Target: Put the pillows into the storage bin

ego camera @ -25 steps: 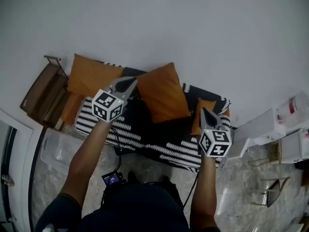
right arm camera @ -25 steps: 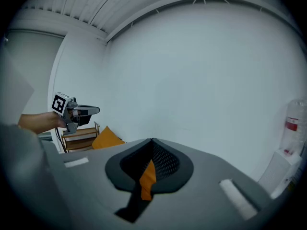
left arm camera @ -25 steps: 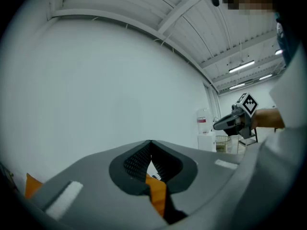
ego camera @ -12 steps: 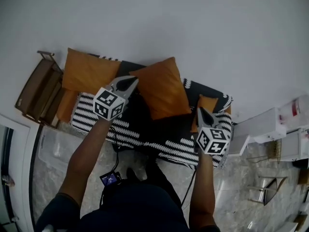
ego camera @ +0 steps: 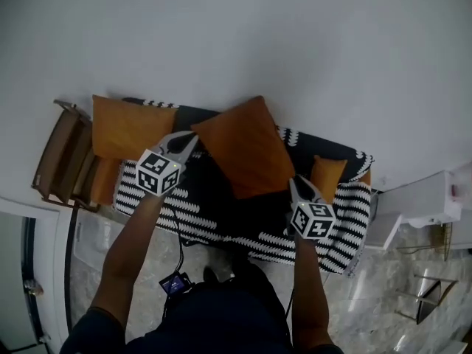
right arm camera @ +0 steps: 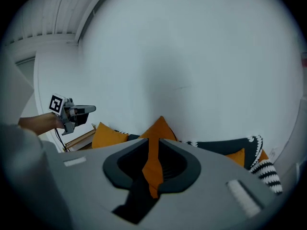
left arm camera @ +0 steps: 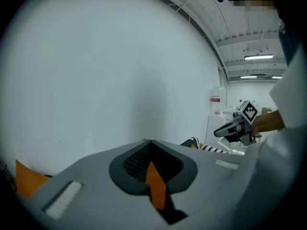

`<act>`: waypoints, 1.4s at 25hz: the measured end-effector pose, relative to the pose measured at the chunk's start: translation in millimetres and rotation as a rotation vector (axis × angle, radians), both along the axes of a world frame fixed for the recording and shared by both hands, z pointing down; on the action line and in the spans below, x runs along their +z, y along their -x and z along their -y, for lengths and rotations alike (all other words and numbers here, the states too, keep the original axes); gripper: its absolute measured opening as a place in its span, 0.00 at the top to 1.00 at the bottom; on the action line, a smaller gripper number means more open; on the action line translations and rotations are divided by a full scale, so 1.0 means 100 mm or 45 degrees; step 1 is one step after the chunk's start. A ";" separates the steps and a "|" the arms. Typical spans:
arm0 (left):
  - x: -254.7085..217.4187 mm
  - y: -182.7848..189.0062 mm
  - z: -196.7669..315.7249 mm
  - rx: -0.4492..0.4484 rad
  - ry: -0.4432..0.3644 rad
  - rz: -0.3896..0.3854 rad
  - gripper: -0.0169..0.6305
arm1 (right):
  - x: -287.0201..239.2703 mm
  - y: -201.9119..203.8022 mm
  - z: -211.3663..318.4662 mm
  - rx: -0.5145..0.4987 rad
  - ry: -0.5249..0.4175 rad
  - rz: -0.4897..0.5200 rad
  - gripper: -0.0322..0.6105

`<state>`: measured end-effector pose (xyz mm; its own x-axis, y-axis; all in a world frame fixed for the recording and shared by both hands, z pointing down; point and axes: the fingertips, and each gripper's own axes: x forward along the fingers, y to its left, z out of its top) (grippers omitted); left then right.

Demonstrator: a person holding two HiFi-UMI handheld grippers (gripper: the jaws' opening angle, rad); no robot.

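Observation:
Three orange pillows lie on a black-and-white sofa (ego camera: 184, 205): a large one at the left end (ego camera: 127, 127), a large middle one (ego camera: 240, 147) propped against the wall, and a small one at the right (ego camera: 327, 177). My left gripper (ego camera: 186, 141) is shut, its tips at the middle pillow's left corner, and an orange sliver (left arm camera: 156, 186) shows in the slit between its jaws. My right gripper (ego camera: 296, 184) sits at that pillow's lower right edge. Its jaws are opening by a narrow gap, through which the pillow (right arm camera: 159, 128) shows.
A wooden side table (ego camera: 63, 157) stands against the sofa's left end. What looks like a clear bin (ego camera: 94, 242) sits on the marble floor in front of it. White equipment (ego camera: 431, 205) stands at the right. A cable and a small device (ego camera: 174, 284) lie by my feet.
Both grippers have closed in on the middle pillow: the right one moved left and forward to its lower edge, and the left one sits nearer its left corner. The view shifted.

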<state>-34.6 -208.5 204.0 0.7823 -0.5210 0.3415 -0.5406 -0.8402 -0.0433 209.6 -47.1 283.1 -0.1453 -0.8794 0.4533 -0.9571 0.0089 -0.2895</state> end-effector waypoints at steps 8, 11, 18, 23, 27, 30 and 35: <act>0.69 -0.46 0.59 -0.027 0.083 0.162 0.98 | 1.13 -0.38 0.43 0.063 0.121 0.333 0.77; 0.98 -0.64 0.79 -0.012 0.103 0.230 0.98 | 1.67 -0.47 0.45 0.143 0.189 0.490 0.71; 1.65 -0.97 1.26 0.050 0.109 0.395 0.86 | 3.02 -0.42 0.36 0.395 0.355 0.832 0.59; 2.27 -1.14 1.47 0.140 0.102 0.520 0.64 | 3.88 -0.28 0.40 0.502 0.465 0.965 0.50; 2.75 -1.17 1.58 0.171 0.135 0.553 0.55 | 4.36 -0.21 0.43 0.518 0.484 0.968 0.38; 3.01 -1.18 1.64 0.186 0.143 0.555 0.54 | 4.61 -0.19 0.51 0.514 0.472 0.960 0.33; 3.23 -1.26 1.71 0.218 0.078 0.584 0.56 | 4.83 -0.24 0.69 0.519 0.447 0.966 0.33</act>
<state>91.3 -380.0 526.7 0.6167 -0.3664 0.6968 -0.3315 -0.9236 -0.1923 233.6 -116.5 766.3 -0.2217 -0.7580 0.6134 -0.4201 -0.4935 -0.7616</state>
